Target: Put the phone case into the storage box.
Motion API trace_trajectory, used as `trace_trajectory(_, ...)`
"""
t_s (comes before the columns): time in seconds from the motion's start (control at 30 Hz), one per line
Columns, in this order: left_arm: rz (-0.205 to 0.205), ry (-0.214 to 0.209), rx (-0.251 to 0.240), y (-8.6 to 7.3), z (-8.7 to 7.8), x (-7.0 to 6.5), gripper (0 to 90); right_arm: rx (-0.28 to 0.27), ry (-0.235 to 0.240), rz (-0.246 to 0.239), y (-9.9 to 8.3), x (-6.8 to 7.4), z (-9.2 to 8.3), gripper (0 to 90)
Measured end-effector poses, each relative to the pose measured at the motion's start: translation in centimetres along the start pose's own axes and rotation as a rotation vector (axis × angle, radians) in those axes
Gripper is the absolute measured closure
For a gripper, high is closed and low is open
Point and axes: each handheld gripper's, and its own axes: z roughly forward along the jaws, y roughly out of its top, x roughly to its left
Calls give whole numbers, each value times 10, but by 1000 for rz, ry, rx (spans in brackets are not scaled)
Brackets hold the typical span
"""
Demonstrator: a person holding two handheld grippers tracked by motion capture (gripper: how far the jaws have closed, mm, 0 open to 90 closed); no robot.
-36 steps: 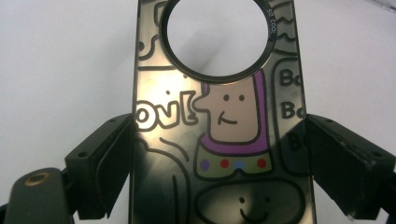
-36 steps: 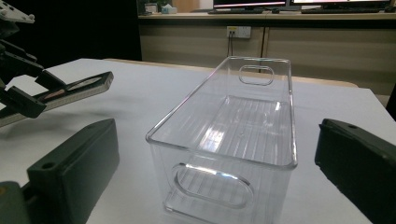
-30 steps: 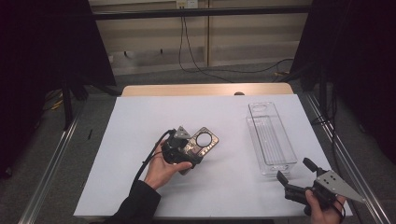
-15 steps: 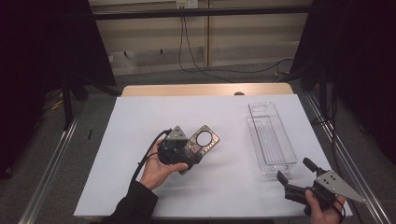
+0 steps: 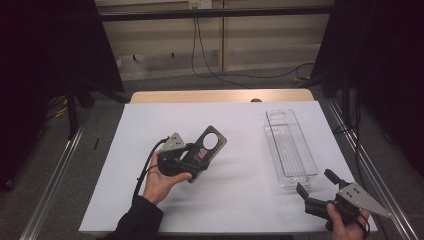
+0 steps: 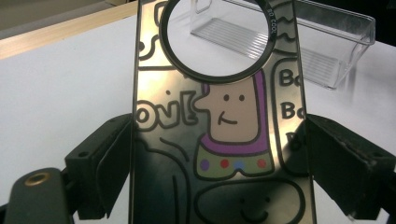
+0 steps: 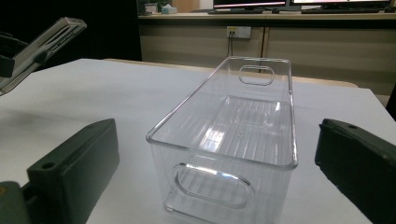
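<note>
Lifted and tilted since the earlier frame, the cartoon-printed card (image 6: 219, 140) with a round hole now rises off the white table cover (image 5: 240, 190), pinched between the left gripper's (image 5: 192, 159) jaws. It points toward the clear plastic bin (image 5: 291, 150), probably its destination. Beside the bin's near end, the right gripper (image 5: 317, 187) waits, jaws spread and empty.

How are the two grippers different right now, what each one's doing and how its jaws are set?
The left gripper is shut on the cartoon-printed card, jaws against both its long edges; the right gripper is open and holds nothing. The left gripper is over the middle of the white table, while the right gripper is by its near right corner, aimed at the clear bin. Both are hand-held, with black jaws.
</note>
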Motion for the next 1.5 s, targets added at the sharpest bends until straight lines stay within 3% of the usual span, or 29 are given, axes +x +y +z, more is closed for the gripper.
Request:
trace_trajectory(0.23, -12, -10, -53, -4, -8, 1, 125, 2, 3, 0, 0, 0, 0, 0)
trace_trajectory(0.33, -24, -46, -55, -5, -11, 2, 125, 5, 3, 0, 0, 0, 0, 0)
trace_trajectory(0.7, 0, -71, -135, -12, -28, 2, 125, 10, 10, 2, -1, 0, 1, 0)
trace_trajectory(0.97, -7, -98, -181, -18, -34, -1, 124, 11, 16, 0, -1, 1, 1, 0)
trace_trajectory(1.23, 6, -161, -199, -17, -33, -9, 124, 12, 38, -11, 0, 3, 1, 0)
trace_trajectory(1.4, 22, -192, -199, -16, -31, -16, 125, 23, 83, -2, 2, 3, 2, 0)
trace_trajectory(1.5, 21, -235, -193, -16, -29, -19, 124, 23, 97, -2, 3, 5, 3, 0)
